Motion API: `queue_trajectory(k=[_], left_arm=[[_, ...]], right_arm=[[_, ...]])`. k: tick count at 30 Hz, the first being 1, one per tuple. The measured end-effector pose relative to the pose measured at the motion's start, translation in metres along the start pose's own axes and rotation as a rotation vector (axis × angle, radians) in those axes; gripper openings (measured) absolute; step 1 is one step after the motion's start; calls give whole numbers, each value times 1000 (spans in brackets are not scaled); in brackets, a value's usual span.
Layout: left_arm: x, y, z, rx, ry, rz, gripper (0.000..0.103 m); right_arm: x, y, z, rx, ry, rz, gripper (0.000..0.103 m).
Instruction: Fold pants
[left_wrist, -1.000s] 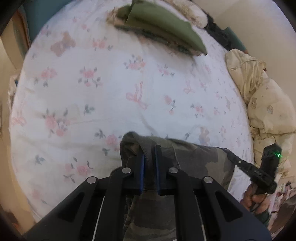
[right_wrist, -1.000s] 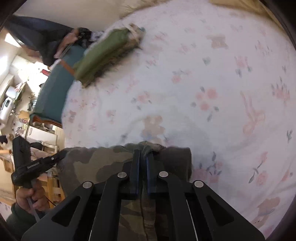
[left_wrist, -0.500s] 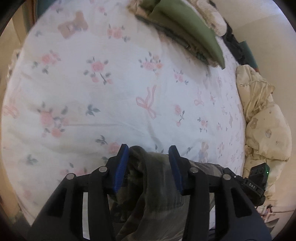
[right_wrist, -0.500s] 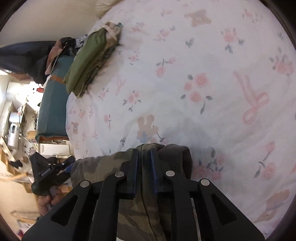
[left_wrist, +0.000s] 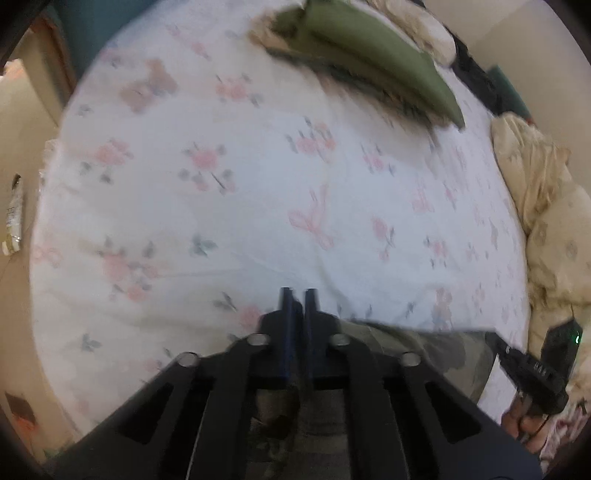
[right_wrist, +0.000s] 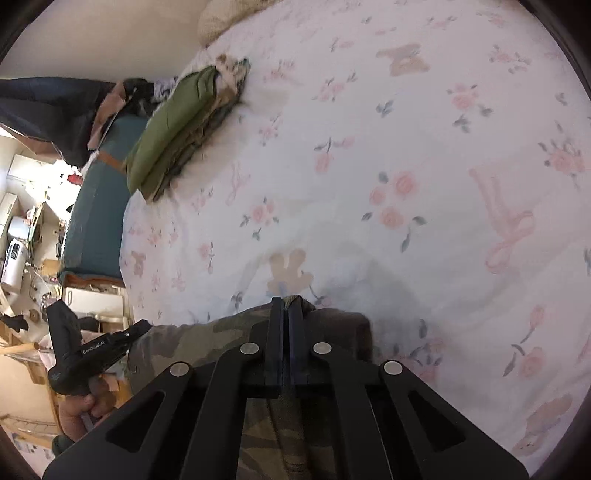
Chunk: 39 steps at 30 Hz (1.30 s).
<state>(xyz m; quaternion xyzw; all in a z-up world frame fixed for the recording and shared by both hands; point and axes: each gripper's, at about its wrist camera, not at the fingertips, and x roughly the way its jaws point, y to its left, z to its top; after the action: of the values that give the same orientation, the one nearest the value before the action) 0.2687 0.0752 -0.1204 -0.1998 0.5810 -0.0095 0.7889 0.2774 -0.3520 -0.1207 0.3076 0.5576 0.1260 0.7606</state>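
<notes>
The camouflage pants (right_wrist: 207, 339) hang between my two grippers at the near edge of the floral bed sheet (right_wrist: 406, 166). My right gripper (right_wrist: 286, 306) is shut on the pants' edge, with cloth bunched at its tips. My left gripper (left_wrist: 299, 295) has its fingers close together; camouflage cloth (left_wrist: 417, 339) lies under and behind them, and none shows at the tips. The left view is blurred. Each gripper shows in the other's view, the right one (left_wrist: 532, 369) at the lower right and the left one (right_wrist: 85, 350) at the lower left.
A stack of folded clothes with an olive-green piece on top (left_wrist: 369, 62) lies at the far side of the bed, also in the right wrist view (right_wrist: 177, 133). A cream quilt (left_wrist: 546, 229) is heaped on the right. A teal bed end (right_wrist: 96, 206) and room clutter are on the left.
My left gripper opened half a second ago and has now closed again, drawn back with its tips clear of the cloth. My right gripper stays shut on the pants.
</notes>
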Motion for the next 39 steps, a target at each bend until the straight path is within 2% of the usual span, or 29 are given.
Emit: queue_trajectory(k=[1,3,5,7,10,11,14,15,17,20,22,23,24,27,29,30,33,37,38,39], left_arm=[[-6,4,4,-8,-28,10,0],[-9,7,10,6,-18,-19,0],[-12,5,8,12,-31,-49,0],[-15,2,8,12,-48,-56,0],[-26,-18,3,78,-104,-63,0],[-32,-30,-2,124,-118,-64,0],[-35,-57,-21,220,-104,-116,0],[-33,-63,-26,236,-93,-125,0],[-24,-74,-36,275,-61,-139,0],[-3,-83,-45,316,-51,-124,0],[9,-84,-49,338,-45,-103,0],[15,-83,-49,357,-47,-81,2],[19,-81,-48,366,-41,-66,2],[26,-72,-43,359,-25,-6,2],[27,-62,-41,348,-46,69,2],[31,-51,-39,319,-25,98,2],[24,-30,-32,239,4,65,1],[-10,-22,-36,222,-29,55,2],[-21,-16,-38,185,-36,47,14],[-30,-12,-40,164,-49,34,38]], right_arm=[[-2,-1,-2,-1,-11,-14,0],[-5,-2,-5,-2,-30,-12,0],[-4,0,-5,1,-16,-4,1],[-2,6,-5,-30,-10,-40,1],[0,8,-4,-47,7,-72,3],[-3,9,-4,-51,0,-93,9],[-27,35,-10,-190,-146,-263,9],[-33,46,-13,-235,-180,-278,9],[-35,66,-18,-294,-175,-182,9],[-3,98,-33,-363,-92,-68,9],[23,110,-45,-396,-37,-46,9],[41,114,-54,-422,-8,-77,8],[48,114,-57,-438,-15,-105,3],[56,97,-48,-394,-30,-157,0],[55,89,-40,-387,-39,-199,0],[53,88,-38,-402,-33,-212,0],[43,91,-42,-482,-69,-316,0],[10,68,-37,-380,-80,-242,0],[-1,63,-36,-363,-89,-240,11],[-12,58,-37,-345,-96,-224,14]])
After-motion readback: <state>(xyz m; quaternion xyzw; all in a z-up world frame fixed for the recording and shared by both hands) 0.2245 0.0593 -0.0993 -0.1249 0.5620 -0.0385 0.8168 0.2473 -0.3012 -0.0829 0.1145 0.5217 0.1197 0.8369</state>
